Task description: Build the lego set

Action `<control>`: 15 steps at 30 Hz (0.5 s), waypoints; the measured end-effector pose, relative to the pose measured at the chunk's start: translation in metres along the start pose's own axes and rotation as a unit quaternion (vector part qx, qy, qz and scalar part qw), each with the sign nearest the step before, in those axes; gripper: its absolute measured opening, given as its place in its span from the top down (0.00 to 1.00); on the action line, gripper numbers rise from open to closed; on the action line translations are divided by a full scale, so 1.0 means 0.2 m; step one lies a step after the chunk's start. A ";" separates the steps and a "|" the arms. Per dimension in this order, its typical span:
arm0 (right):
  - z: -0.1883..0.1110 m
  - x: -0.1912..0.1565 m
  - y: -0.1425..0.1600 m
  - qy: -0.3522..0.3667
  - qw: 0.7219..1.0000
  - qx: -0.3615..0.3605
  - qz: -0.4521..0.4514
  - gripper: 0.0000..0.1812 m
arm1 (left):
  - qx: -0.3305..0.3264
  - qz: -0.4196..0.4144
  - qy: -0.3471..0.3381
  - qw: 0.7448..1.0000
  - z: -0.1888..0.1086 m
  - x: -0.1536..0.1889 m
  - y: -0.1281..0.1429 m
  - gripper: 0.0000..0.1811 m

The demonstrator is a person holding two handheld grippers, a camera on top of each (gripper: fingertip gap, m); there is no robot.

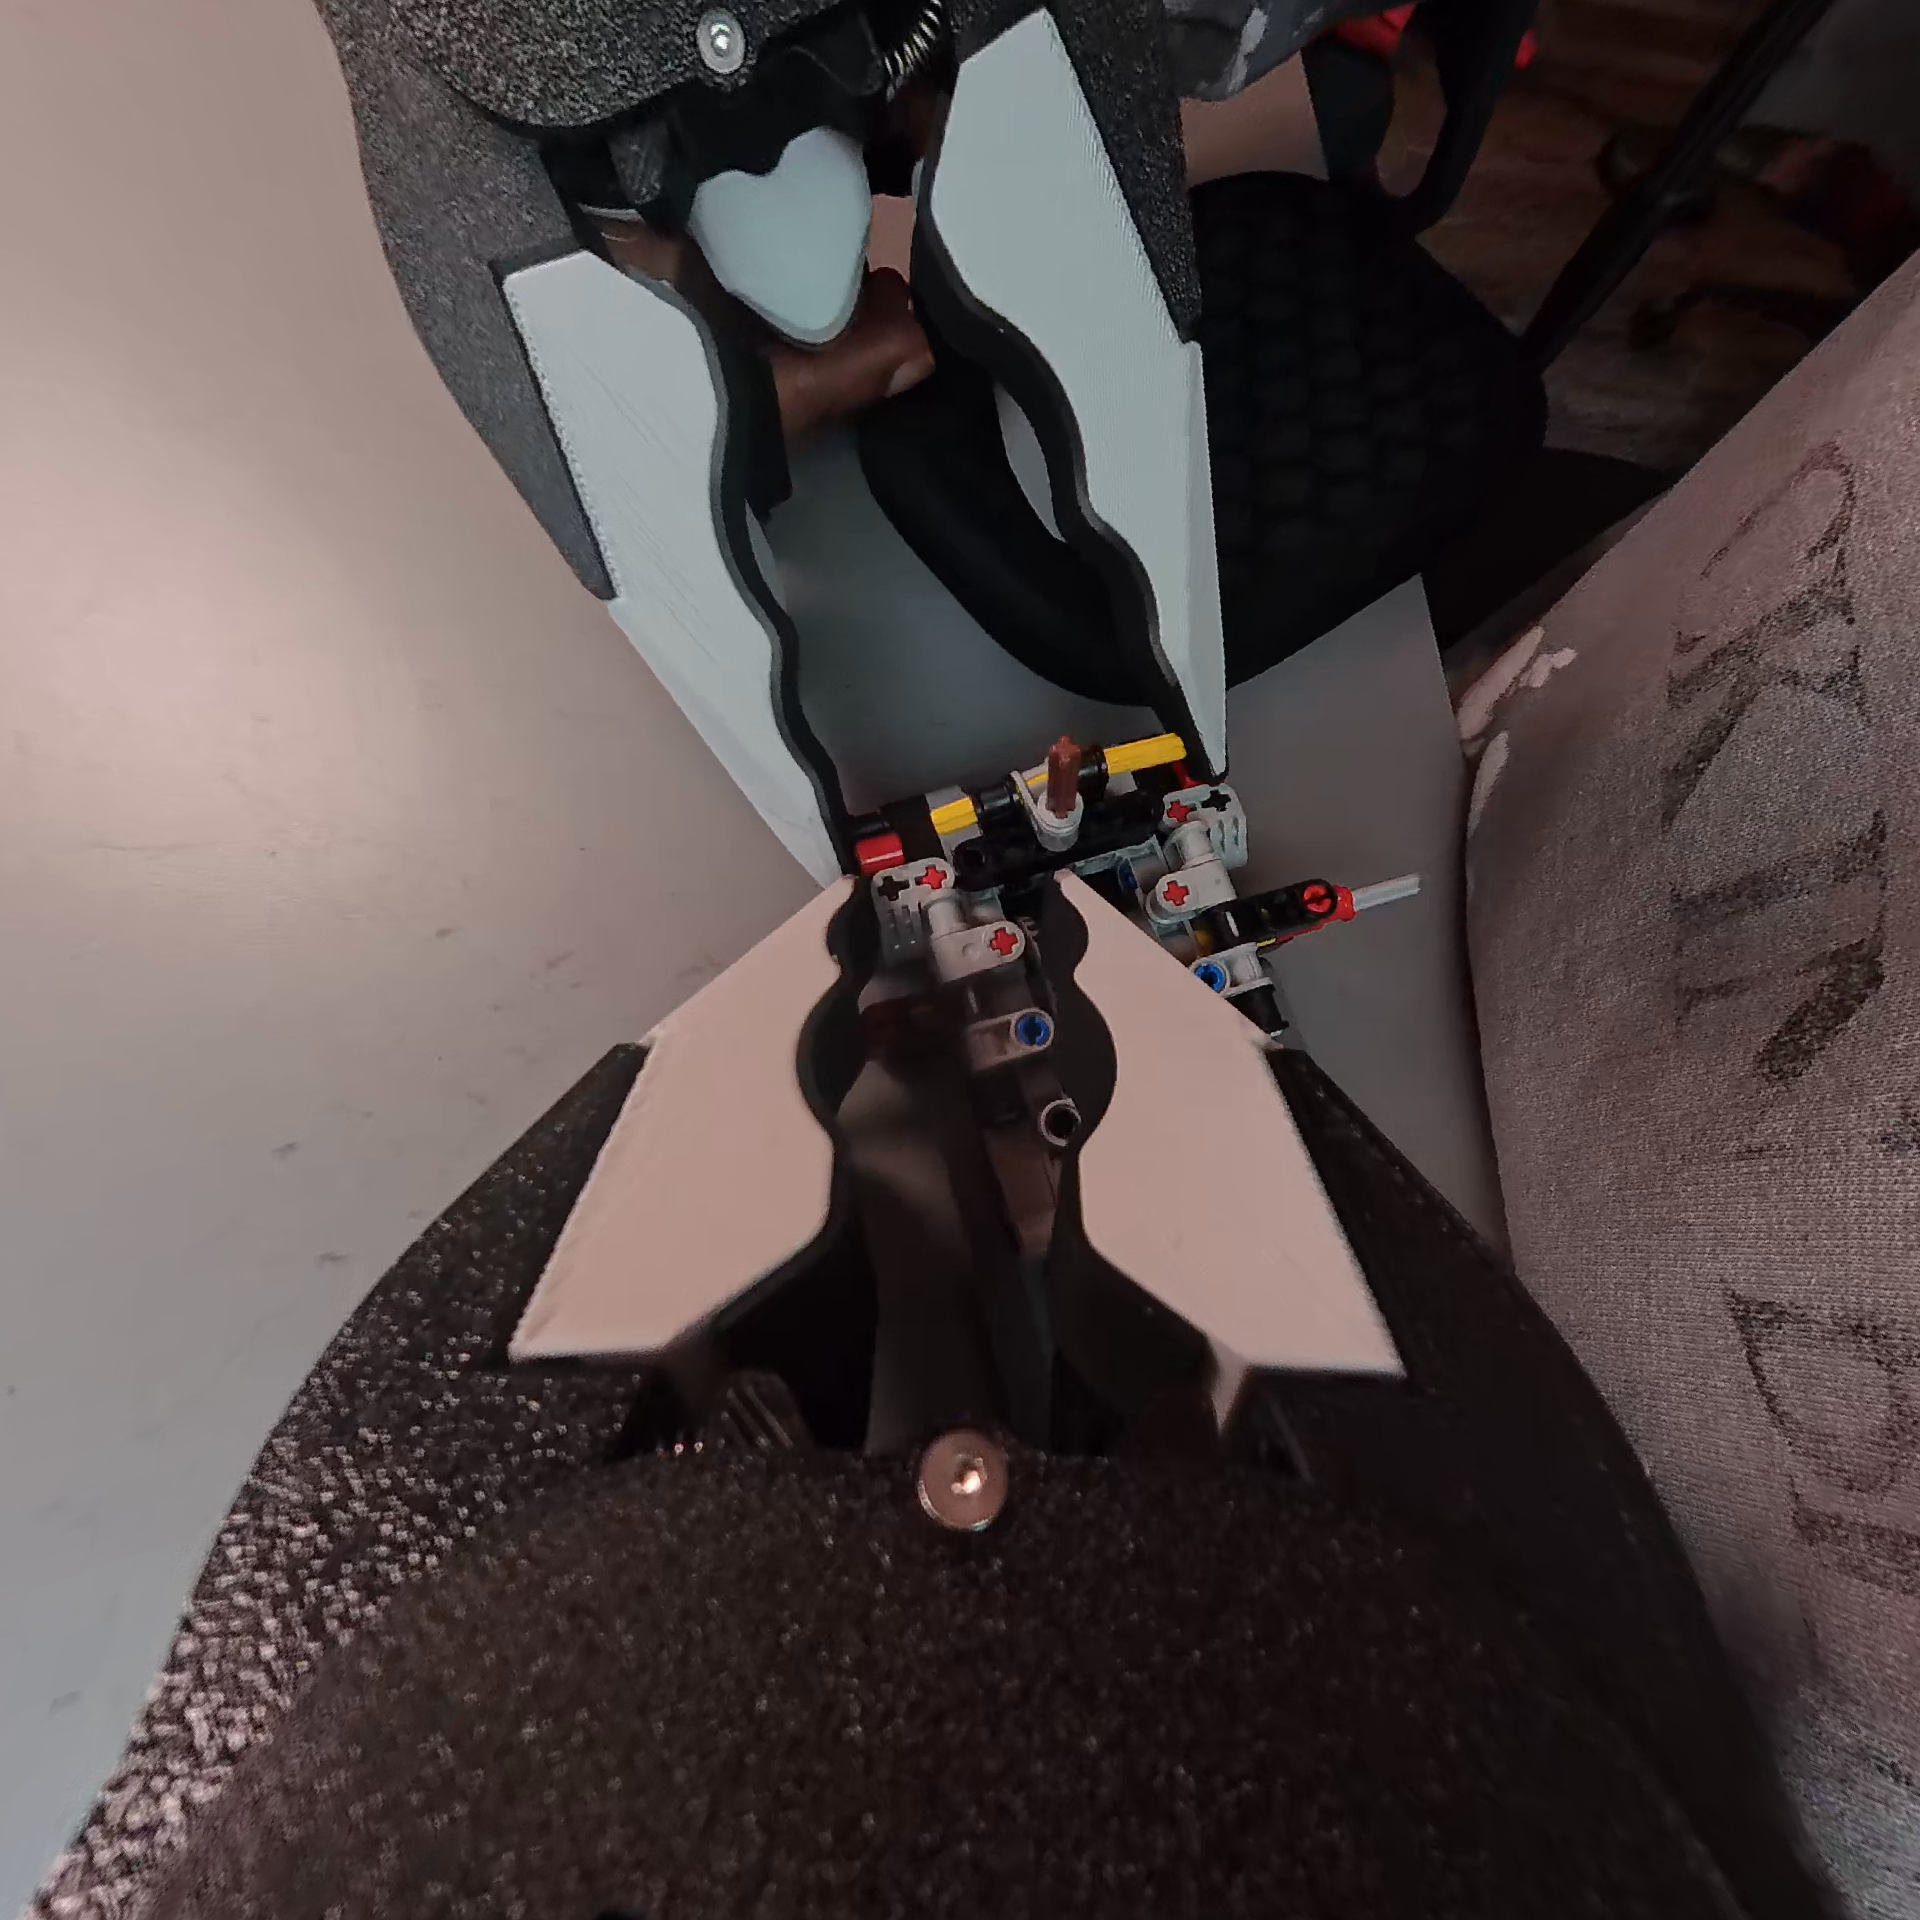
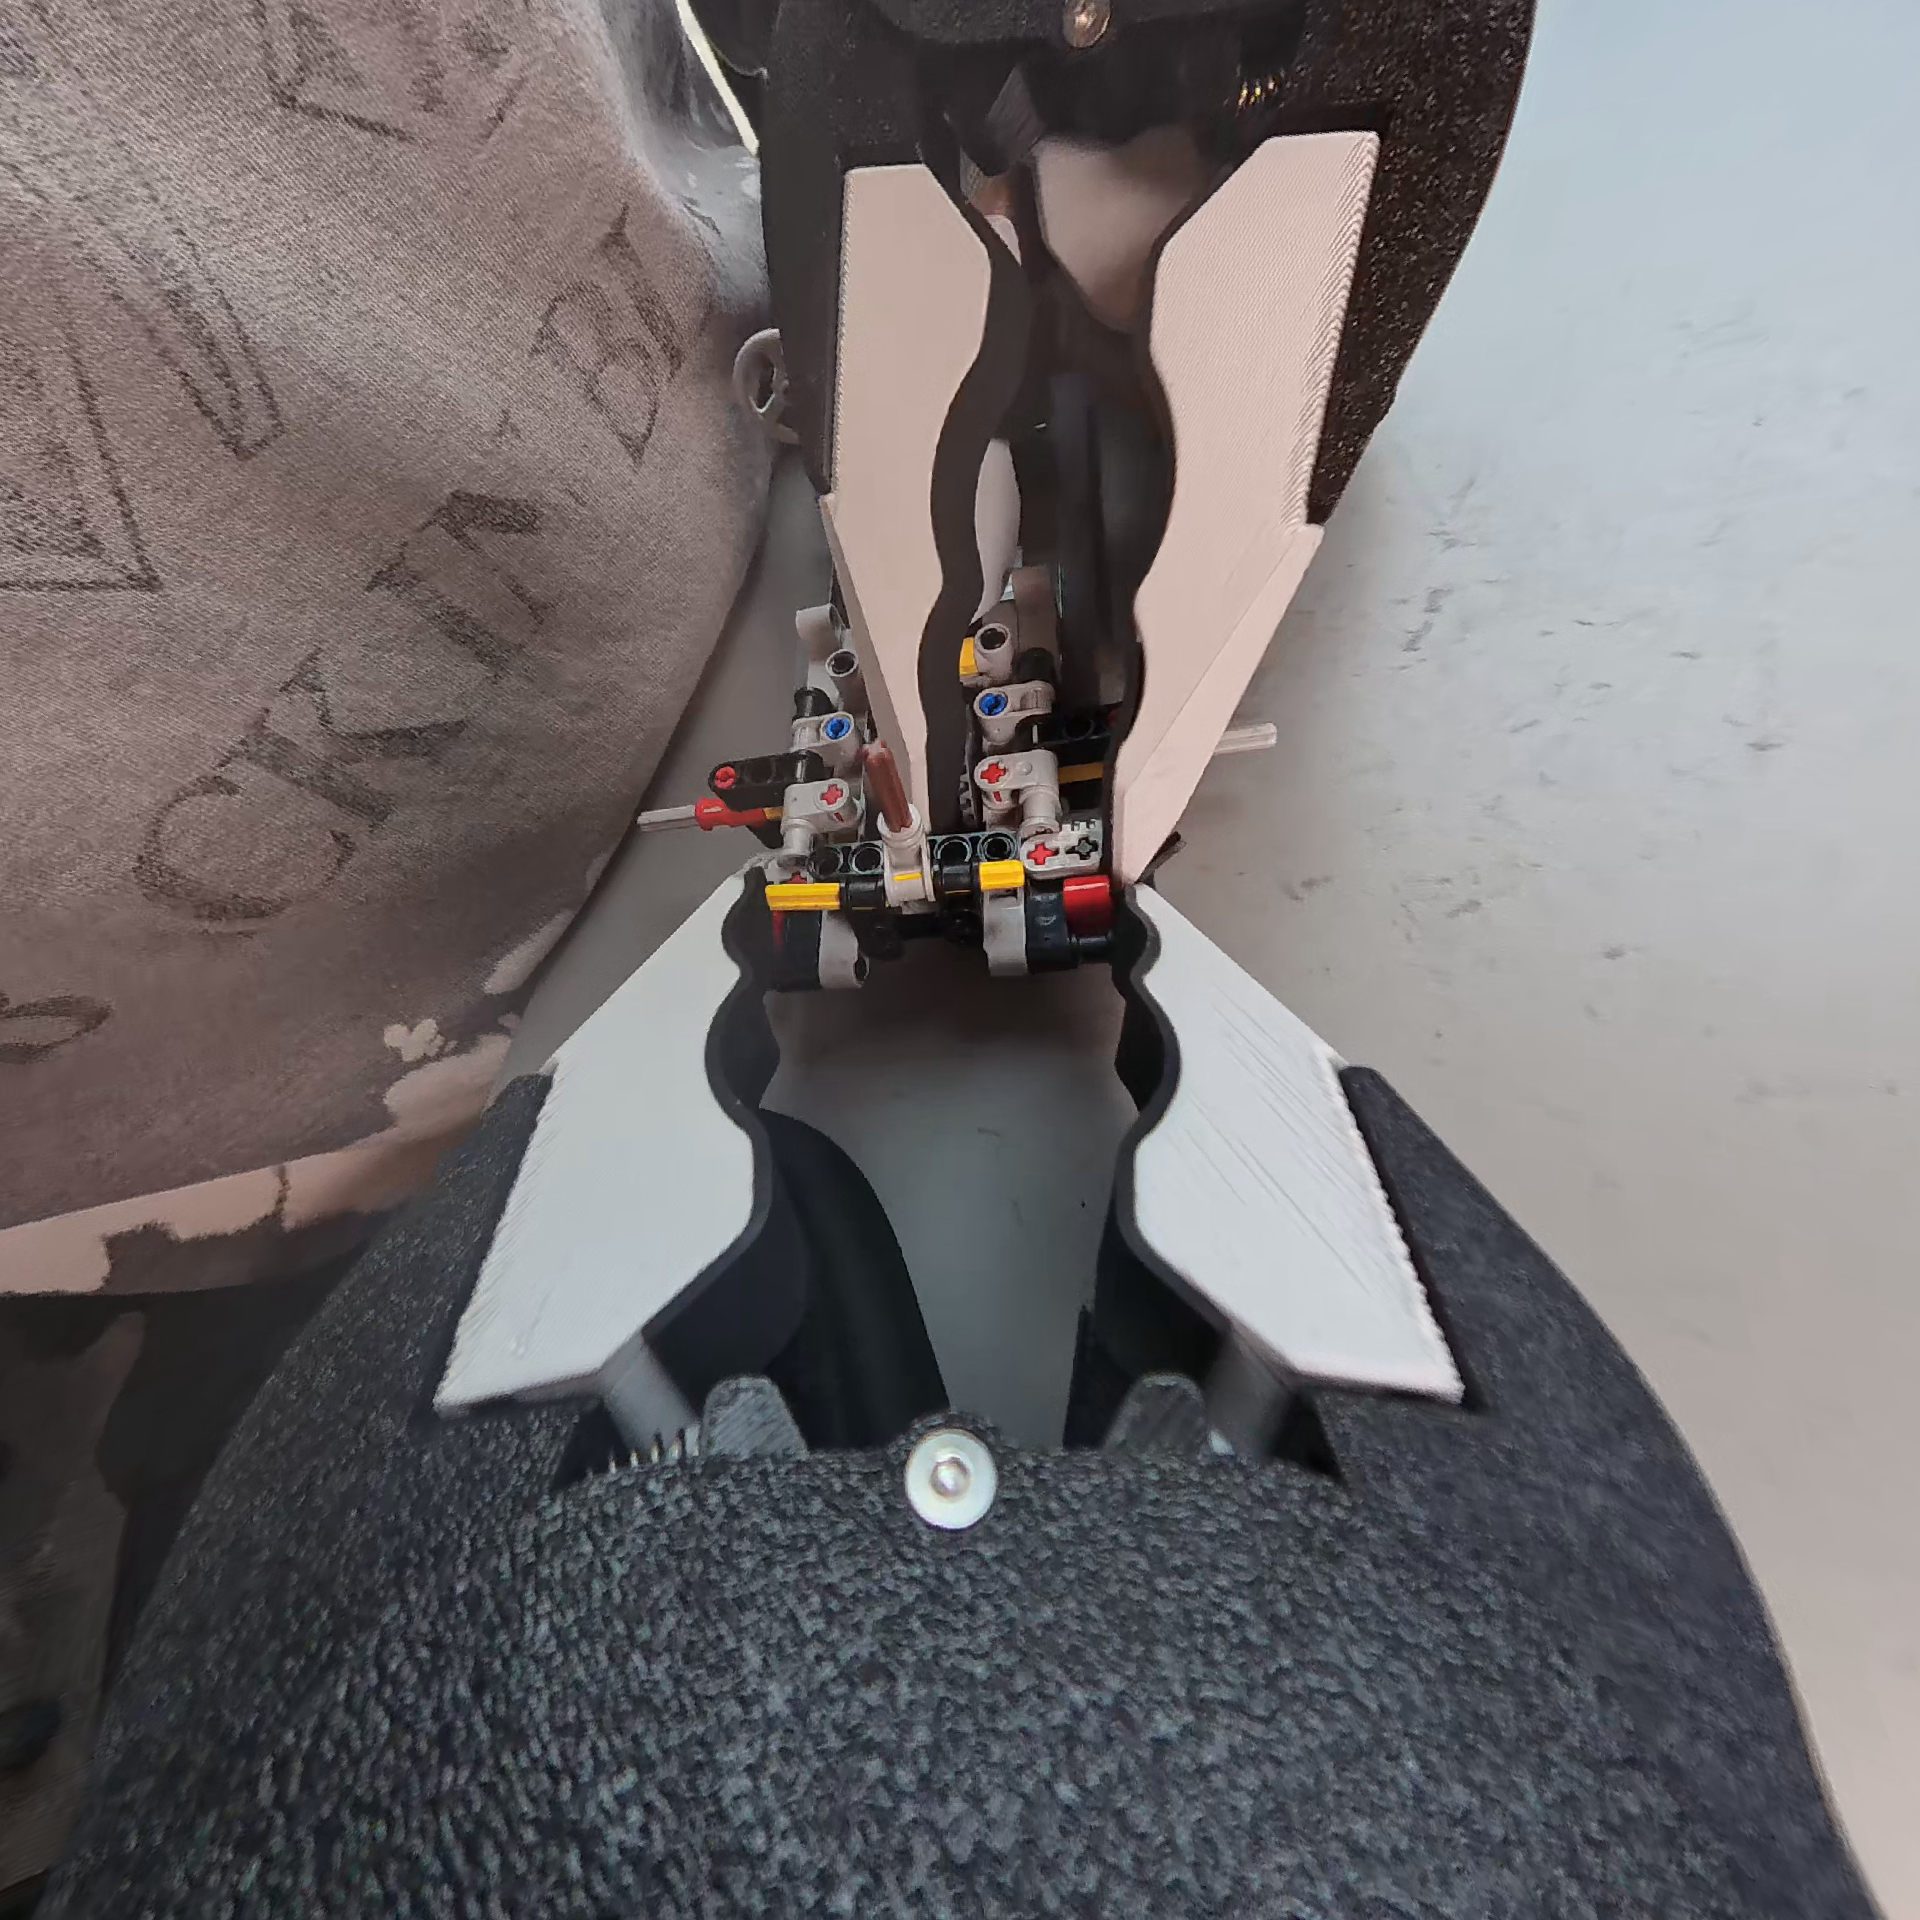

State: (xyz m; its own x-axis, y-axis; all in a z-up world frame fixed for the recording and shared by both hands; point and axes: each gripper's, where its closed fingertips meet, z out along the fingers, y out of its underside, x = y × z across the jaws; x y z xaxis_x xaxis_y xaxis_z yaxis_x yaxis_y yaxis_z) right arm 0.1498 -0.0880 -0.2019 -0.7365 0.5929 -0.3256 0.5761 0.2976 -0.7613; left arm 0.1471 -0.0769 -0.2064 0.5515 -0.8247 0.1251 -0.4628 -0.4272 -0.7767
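A small lego assembly (image 1: 1049,831) of grey, black, red and yellow technic parts is held above the pale table between both grippers, which face each other. My left gripper (image 1: 961,904) is shut on one end of it, with a grey and black beam running back between its fingers. My right gripper (image 2: 935,904) is shut across the other, wider end of the assembly (image 2: 914,883). A brown axle (image 2: 896,790) sticks up from the middle. A yellow axle (image 1: 1143,753) lies across the end by the right gripper. Each gripper shows in the other's view, the right (image 1: 1023,816) and the left (image 2: 1023,821).
The table (image 1: 208,727) is pale and scuffed. A person's grey patterned garment (image 2: 312,520) is close beside the assembly, on the right in the left wrist view (image 1: 1714,935). A black mesh chair (image 1: 1351,416) stands beyond the table edge. The grippers are tip to tip, or close to it.
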 end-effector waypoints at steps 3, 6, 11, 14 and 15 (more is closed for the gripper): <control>0.00 0.00 0.00 0.007 1.000 0.002 -0.001 0.66 | 0.000 0.000 0.001 1.000 0.00 0.00 0.00 0.84; 0.00 0.02 0.00 0.027 1.000 0.002 0.002 0.65 | -0.003 -0.002 0.001 1.000 -0.01 -0.03 0.01 0.83; -0.02 0.03 0.02 0.082 0.996 -0.039 -0.007 0.64 | -0.002 -0.013 0.016 1.000 -0.01 -0.04 0.01 0.82; -0.06 0.00 -0.01 0.112 0.993 -0.034 -0.001 0.59 | 0.004 -0.014 0.010 1.000 -0.02 -0.07 0.01 0.82; -0.08 -0.01 -0.01 0.127 0.991 -0.028 0.004 0.59 | 0.005 -0.014 0.007 1.000 -0.03 -0.07 0.01 0.82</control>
State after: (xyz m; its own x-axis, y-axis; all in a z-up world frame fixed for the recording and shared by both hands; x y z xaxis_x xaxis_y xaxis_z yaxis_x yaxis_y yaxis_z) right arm 0.1546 -0.0778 -0.1907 -0.6230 0.7627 -0.1737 0.6054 0.3295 -0.7245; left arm 0.1348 -0.0674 -0.2057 0.5552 -0.8170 0.1557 -0.4401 -0.4474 -0.7786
